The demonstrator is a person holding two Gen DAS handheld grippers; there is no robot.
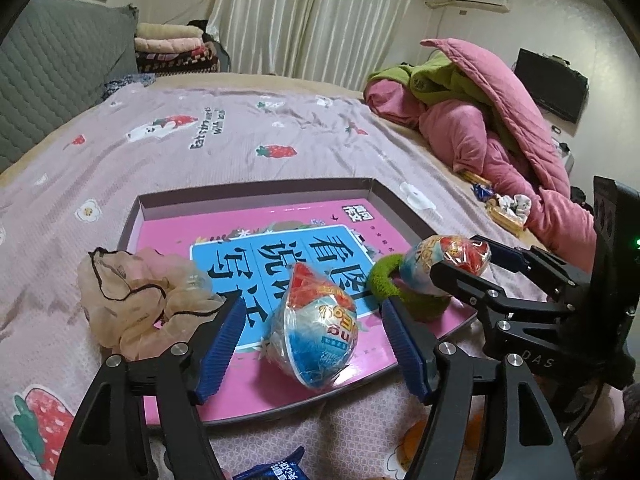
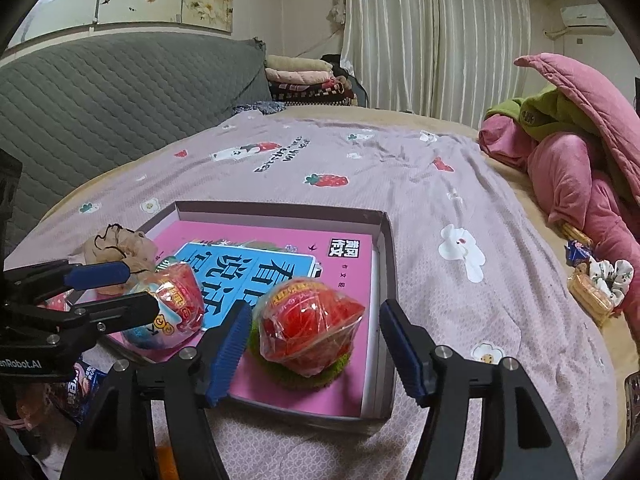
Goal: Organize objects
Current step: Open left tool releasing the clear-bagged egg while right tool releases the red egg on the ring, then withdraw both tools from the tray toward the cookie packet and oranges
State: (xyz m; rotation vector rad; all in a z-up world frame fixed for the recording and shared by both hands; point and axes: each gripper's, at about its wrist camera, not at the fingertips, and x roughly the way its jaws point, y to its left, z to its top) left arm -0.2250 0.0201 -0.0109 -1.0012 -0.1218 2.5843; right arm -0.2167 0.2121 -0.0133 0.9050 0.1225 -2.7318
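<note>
A shallow box [image 1: 256, 190] lies on the bed with a pink book [image 1: 248, 232] inside. On the book rests a blue-and-red wrapped egg [image 1: 314, 328]. My left gripper [image 1: 311, 312] stands open around it, with a gap at each pad. A red wrapped egg [image 2: 308, 328] sits on a green scrunchie [image 2: 296, 372] in the box's near right corner. My right gripper [image 2: 316, 312] is open around that egg, its pads clear of it. A beige scrunchie [image 1: 132, 300] lies over the box's left rim. Each gripper also shows in the other's view: right gripper [image 1: 456, 256], left gripper [image 2: 142, 286].
A pink and green quilt pile [image 1: 500, 140] fills the right side of the bed. Snack packs and a white scrunchie [image 2: 600, 280] lie beside it. A blue snack packet [image 1: 272, 468] sits near the front edge. A grey padded headboard [image 2: 100, 92] runs along the left.
</note>
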